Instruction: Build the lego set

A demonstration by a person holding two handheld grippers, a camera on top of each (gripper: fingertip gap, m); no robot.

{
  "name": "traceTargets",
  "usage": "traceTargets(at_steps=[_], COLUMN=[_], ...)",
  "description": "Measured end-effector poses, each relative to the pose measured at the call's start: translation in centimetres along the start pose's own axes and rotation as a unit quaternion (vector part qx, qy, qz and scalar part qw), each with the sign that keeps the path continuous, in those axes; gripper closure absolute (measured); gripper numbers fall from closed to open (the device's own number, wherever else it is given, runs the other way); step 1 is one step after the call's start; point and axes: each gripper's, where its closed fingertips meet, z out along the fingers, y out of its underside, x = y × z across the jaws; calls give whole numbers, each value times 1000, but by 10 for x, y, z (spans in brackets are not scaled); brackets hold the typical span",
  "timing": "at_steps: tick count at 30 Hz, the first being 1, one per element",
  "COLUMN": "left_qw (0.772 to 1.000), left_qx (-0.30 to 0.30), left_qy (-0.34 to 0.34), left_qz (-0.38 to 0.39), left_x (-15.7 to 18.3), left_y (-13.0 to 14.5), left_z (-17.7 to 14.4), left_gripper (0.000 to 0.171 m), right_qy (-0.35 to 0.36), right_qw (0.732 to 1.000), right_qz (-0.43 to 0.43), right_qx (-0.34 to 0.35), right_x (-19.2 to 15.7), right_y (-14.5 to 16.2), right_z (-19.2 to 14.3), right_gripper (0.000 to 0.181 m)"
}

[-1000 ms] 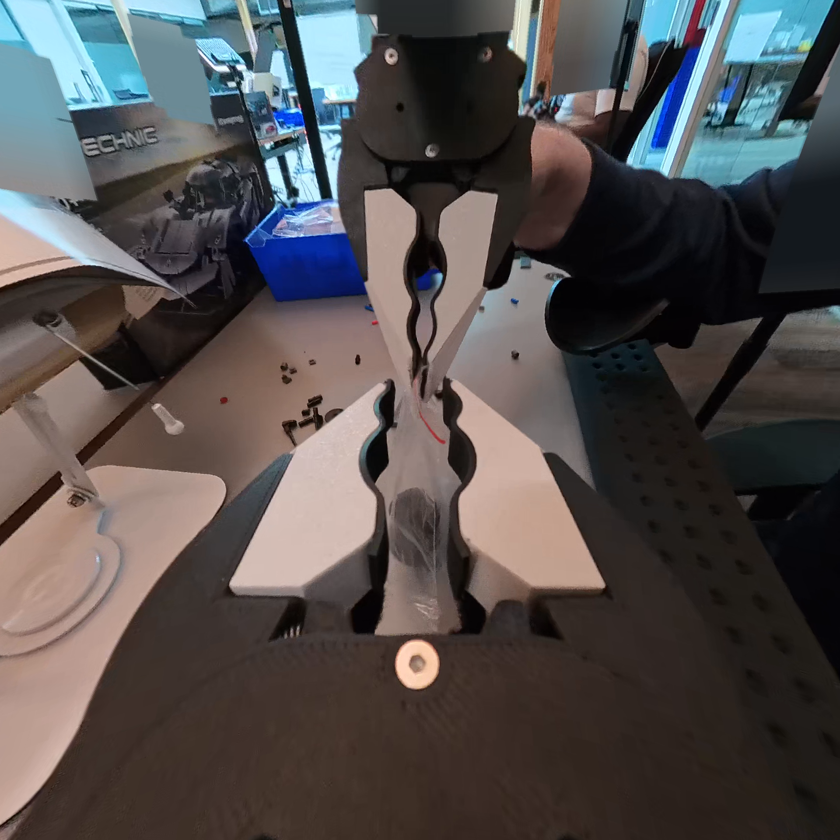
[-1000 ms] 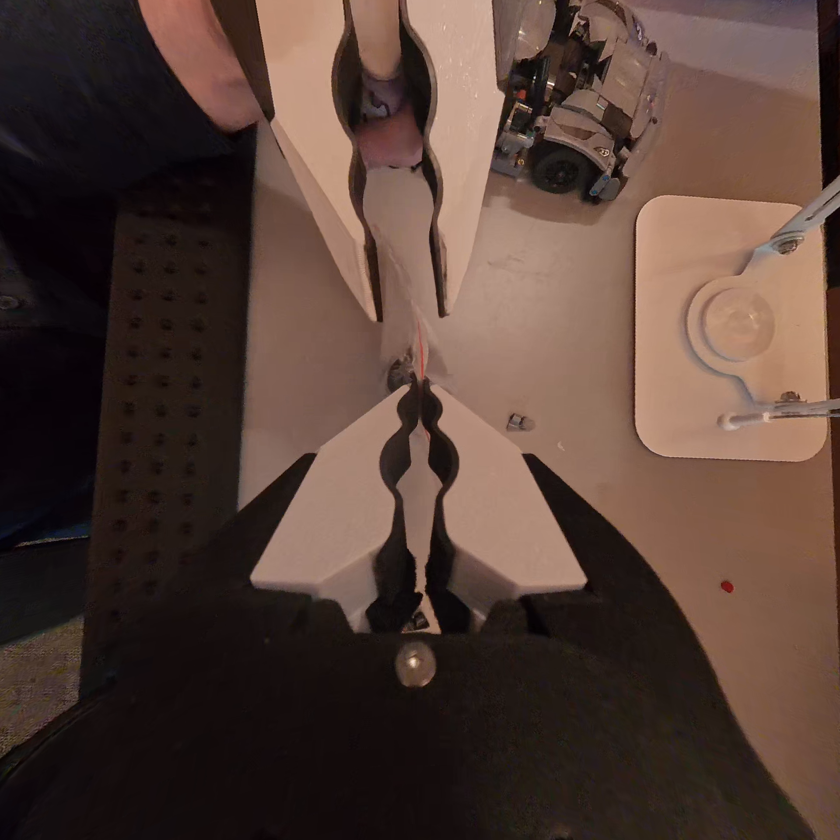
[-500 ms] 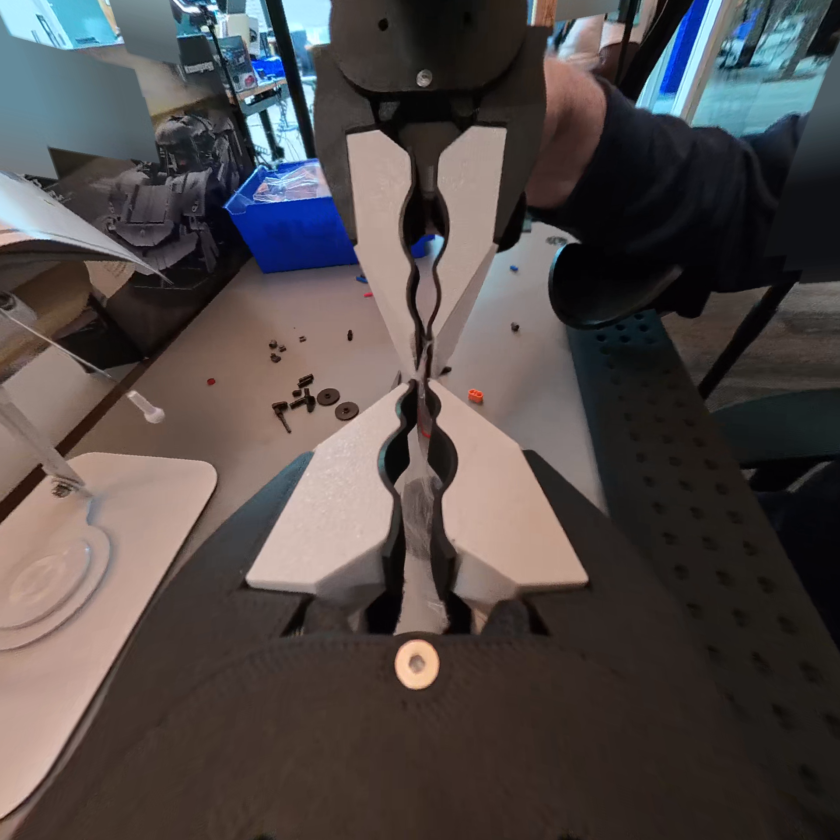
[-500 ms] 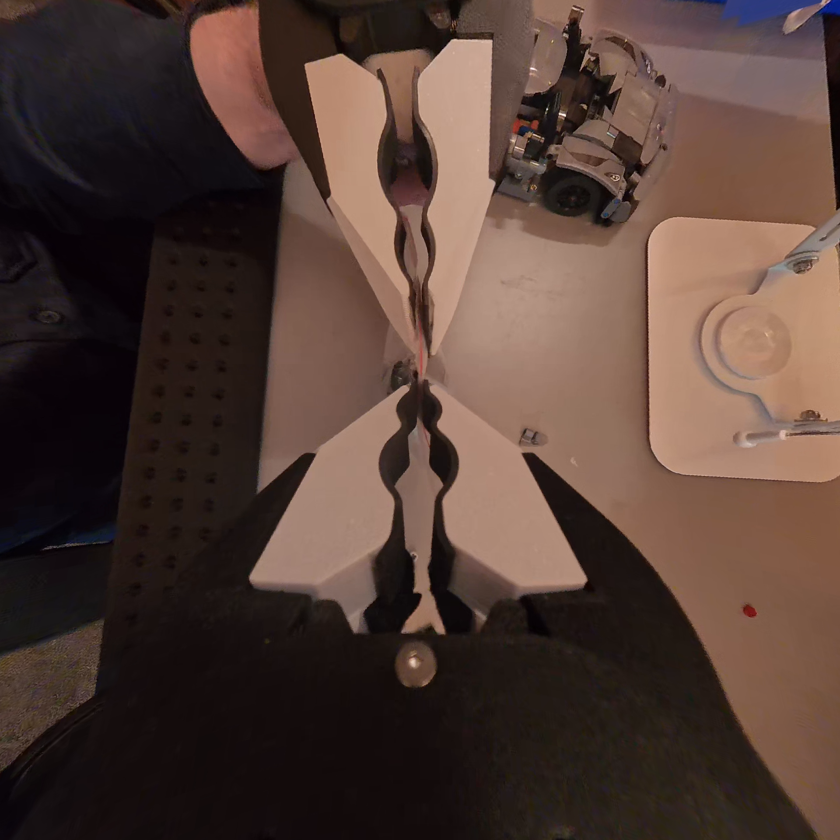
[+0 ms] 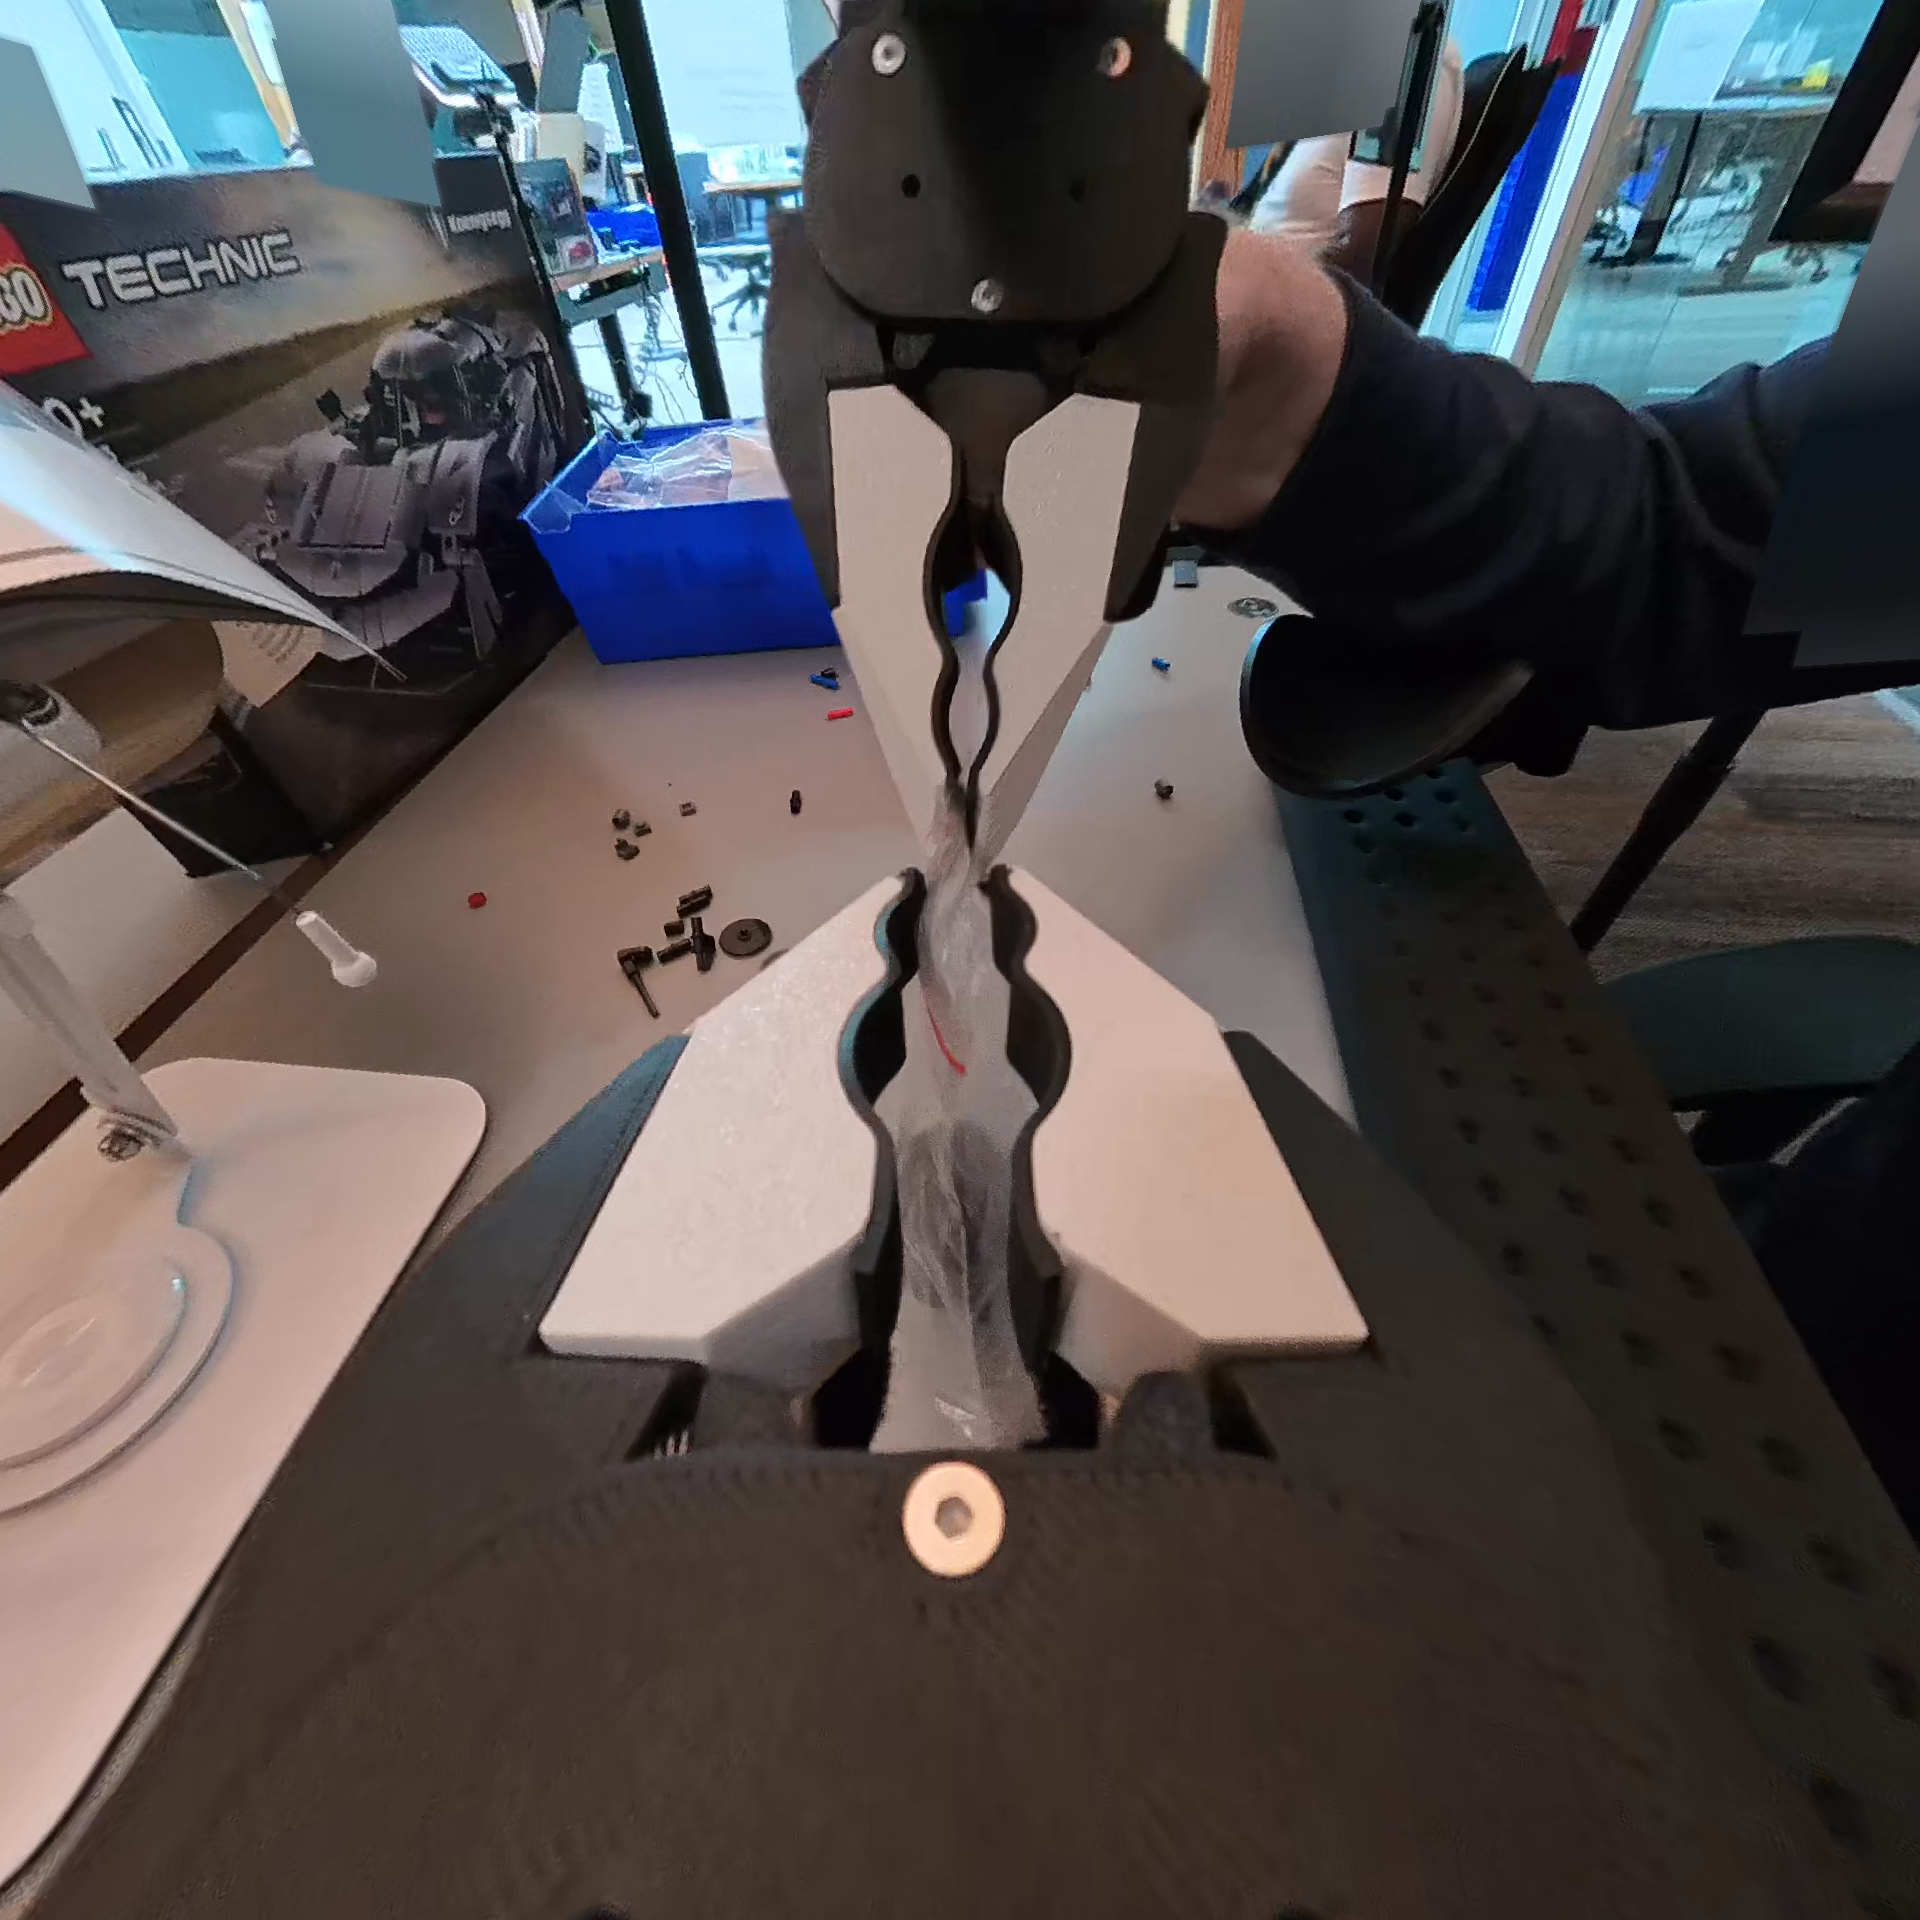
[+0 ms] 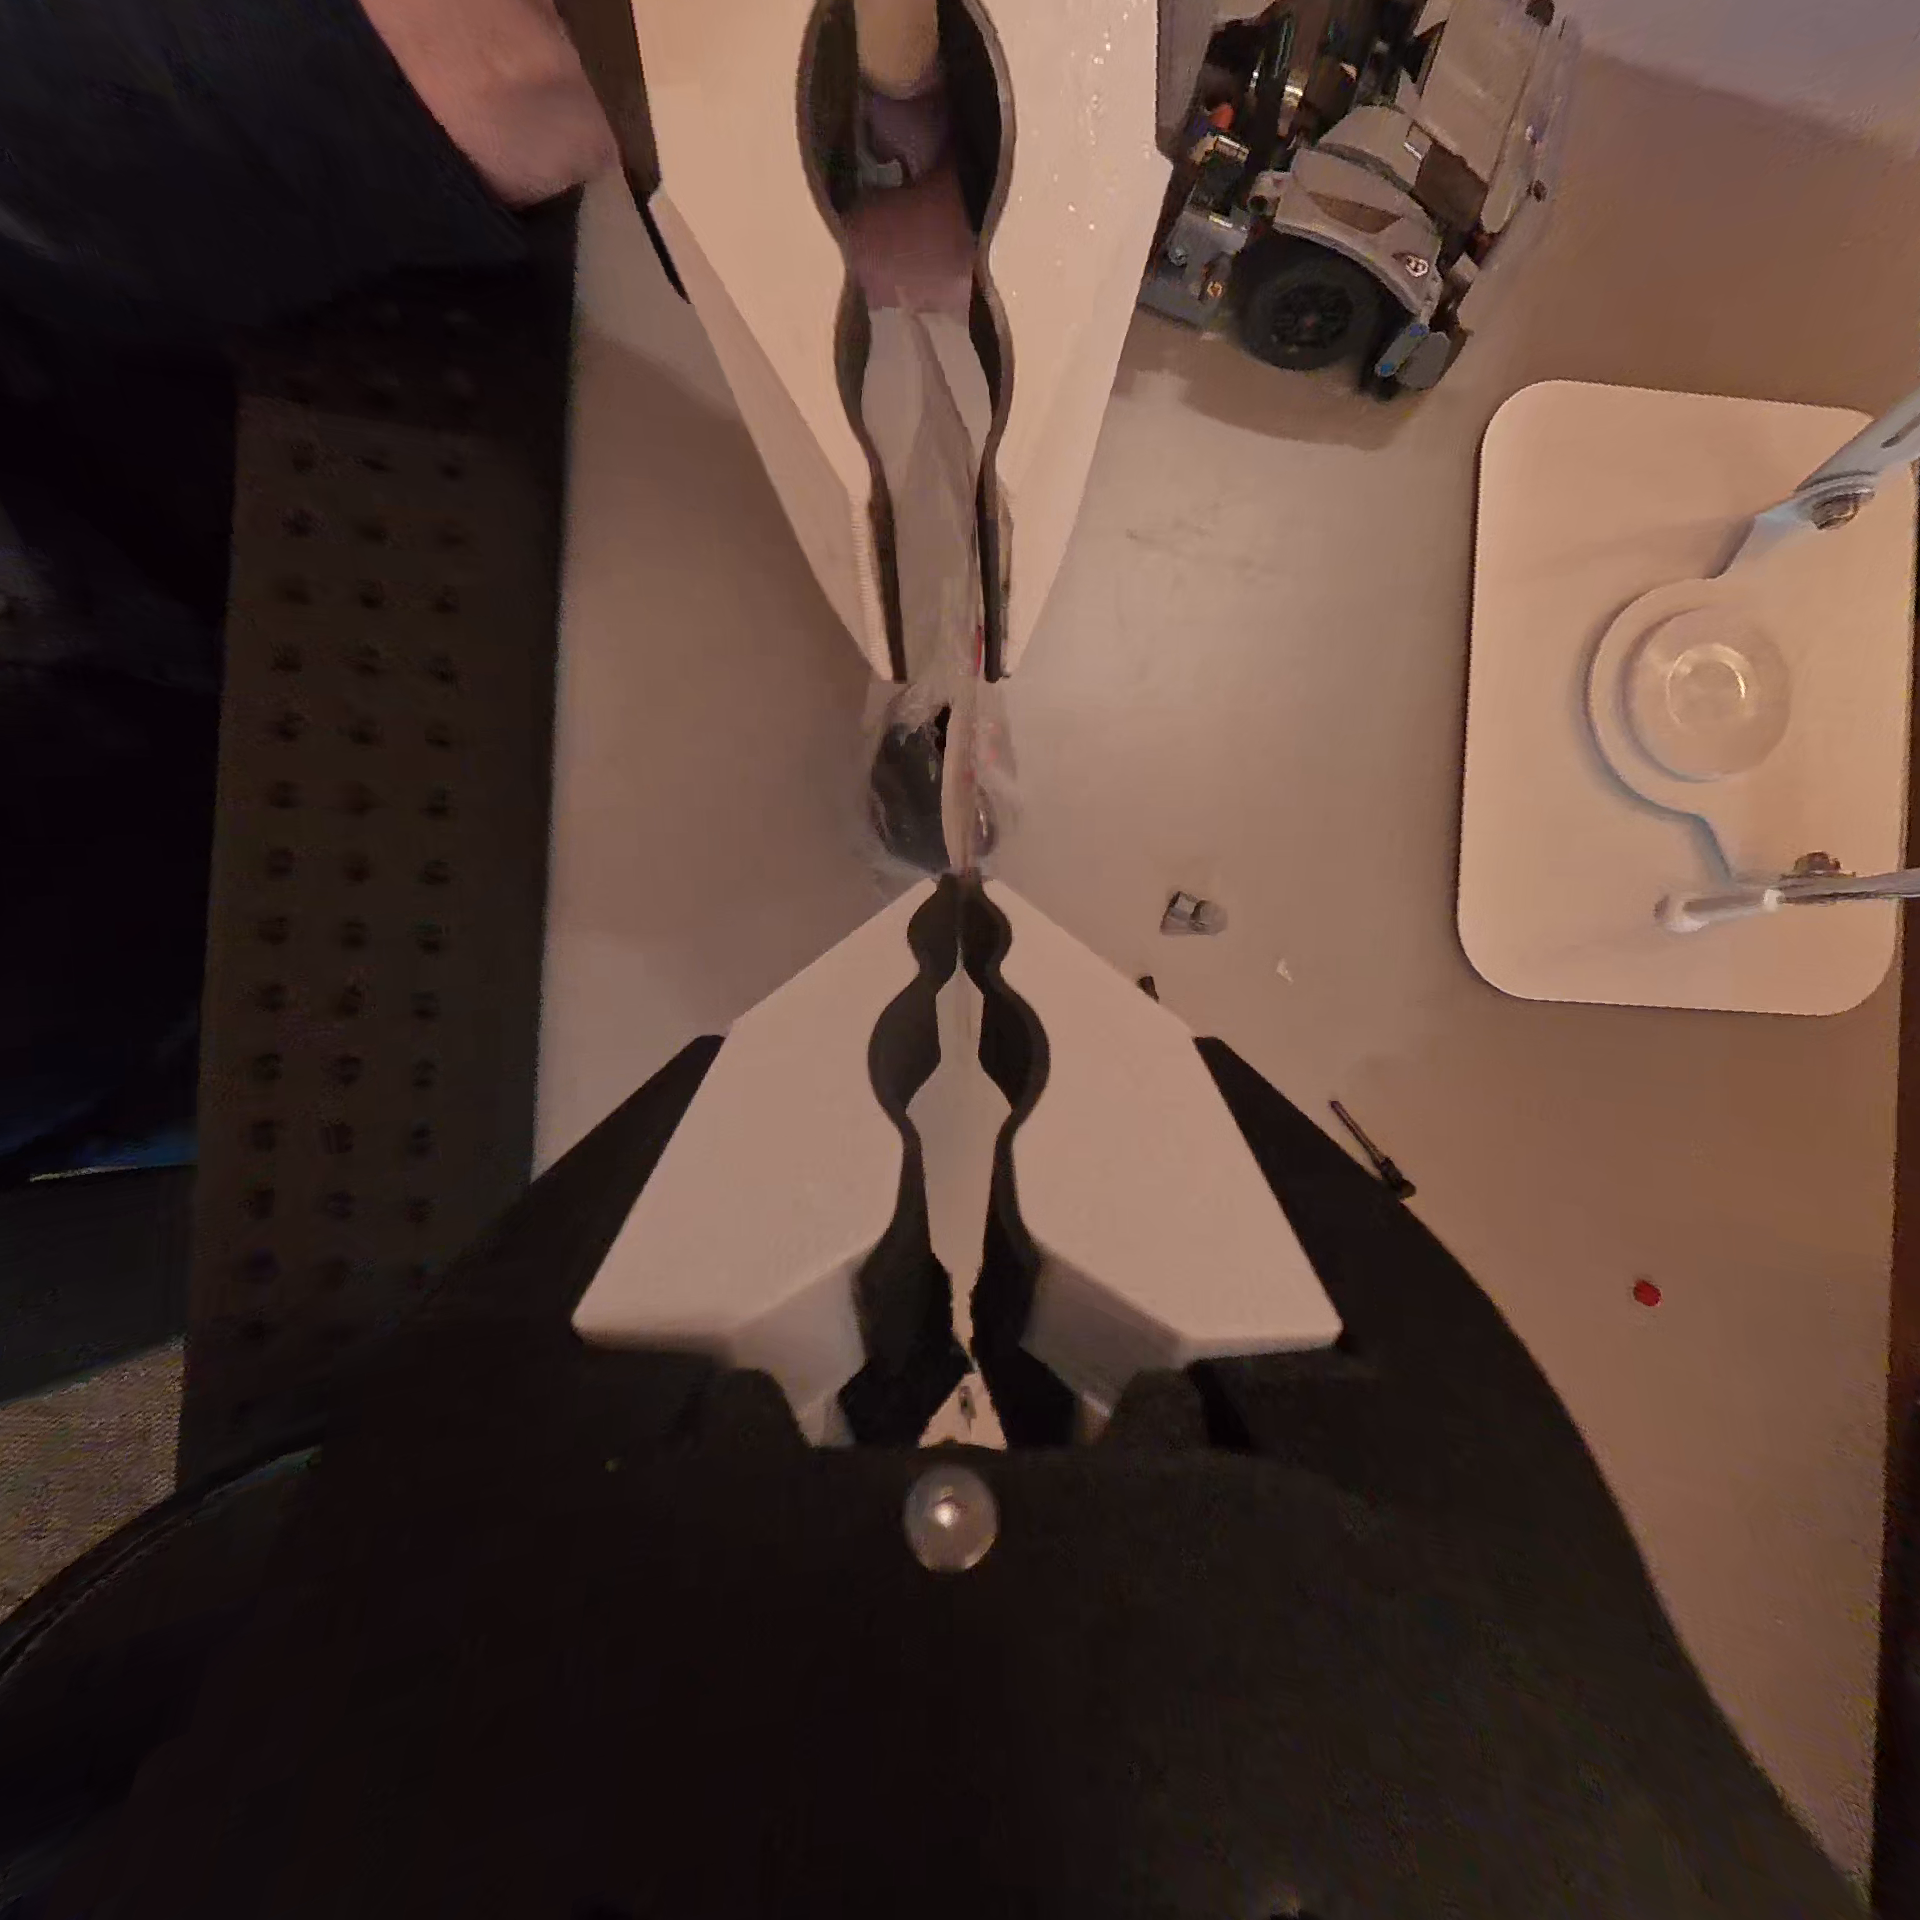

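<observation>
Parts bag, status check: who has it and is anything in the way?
Left gripper shut on parts bag. Right gripper shut on its other end. Bag stretched between them above the table. Nothing blocking.

Printed branding on the dark set box (image 5: 312, 395), uncopied.

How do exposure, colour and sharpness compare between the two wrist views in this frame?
Left wrist view: bright daylight, cool tone, strong wide-angle bending at the edges, clear plastic bag sharp between the left gripper fingers. Right wrist view: dim, warm orange cast, right gripper body nearly black, slight blur on the bag and the grey lego vehicle.
</observation>
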Motion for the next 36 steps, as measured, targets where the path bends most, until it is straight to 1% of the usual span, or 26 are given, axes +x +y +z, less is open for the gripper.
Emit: traceTargets(at_steps=[2, 3, 4, 7, 9, 11, 12, 13, 14, 16, 17, 20, 21, 23, 24, 25, 27, 28, 29, 31, 33, 34, 36], left_qw=[1000, 1000, 999, 999, 998, 999, 999, 998, 997, 995, 994, 994, 993, 990, 987, 984, 978, 974, 967, 954, 947, 945, 934], left_qx=[-16, -26, -34, -38, -42, -36, -38, -48, -66, -88, -91, -88, -94, -106, -116, -125, -147, -162, -175, -204, -207, -213, -220], left_qy=[-4, -1, -2, -1, -17, -12, -9, -12, -20, -11, -32, -46, -54, -81, -100, -117, -145, -156, -181, -217, -240, -247, -282], left_qz=[12, 13, 17, 19, 38, 34, 33, 29, 27, 36, 46, 42, 42, 44, 45, 44, 38, 35, 45, 48, 42, 30, 14], left_x=[2, 3, 3, 5, 4, 5, 6, 5, 3, 7, 2, 1, 0, -6, -11, -15, -23, -28, -38, -58, -80, -91, -116], left_y=[4, 7, 9, 8, 6, 5, 6, 10, 15, 21, 19, 9, 7, -5, -12, -21, -43, -53, -66, -88, -112, -119, -129], left_z=[5, 8, 10, 9, 7, 7, 7, 8, 9, 9, 8, 4, 1, -8, -14, -21, -39, -49, -62, -93, -130, -151, -201], left_gripper=[160, 163, 171, 171, 171, 171, 171, 154, 151, 171, 171, 171, 171, 171, 171, 171, 171, 171, 171, 171, 171, 171, 171], right_qy=[1, 1, 4, -2, -3, -1, 1, 3, 4, 7, 11, 23, 29, 44, 45, 43, 57, 55, 50, 50, 70, 74, 76], right_qw=[1000, 1000, 1000, 1000, 1000, 1000, 1000, 1000, 1000, 1000, 1000, 998, 997, 995, 993, 992, 990, 989, 989, 989, 992, 992, 993], right_qz=[-2, -4, -6, -2, 2, 1, 1, 1, 1, -2, 0, 7, 15, 35, 42, 45, 48, 51, 54, 56, 42, 36, 26], right_qx=[-3, -3, -4, 5, 14, 12, 10, 11, 13, 17, 24, 60, 69, 85, 97, 108, 119, 125, 131, 125, 99, 96, 91], right_x=[0, -1, -1, -2, -2, -1, -1, -1, 0, 0, 0, 5, 8, 17, 19, 20, 28, 28, 28, 30, 33, 33, 31], right_y=[0, 0, 0, -3, -6, -6, -6, -6, -7, -9, -11, -21, -23, -25, -27, -29, -31, -32, -34, -33, -27, -27, -26], right_z=[3, 3, 2, 0, -1, -1, -1, -1, -1, -3, -5, -14, -16, -20, -20, -20, -17, -15, -12, -2, 10, 15, 23], right_gripper=[181, 181, 181, 181, 181, 181, 181, 181, 181, 181, 181, 181, 171, 144, 136, 133, 132, 132, 134, 138, 141, 145, 149])
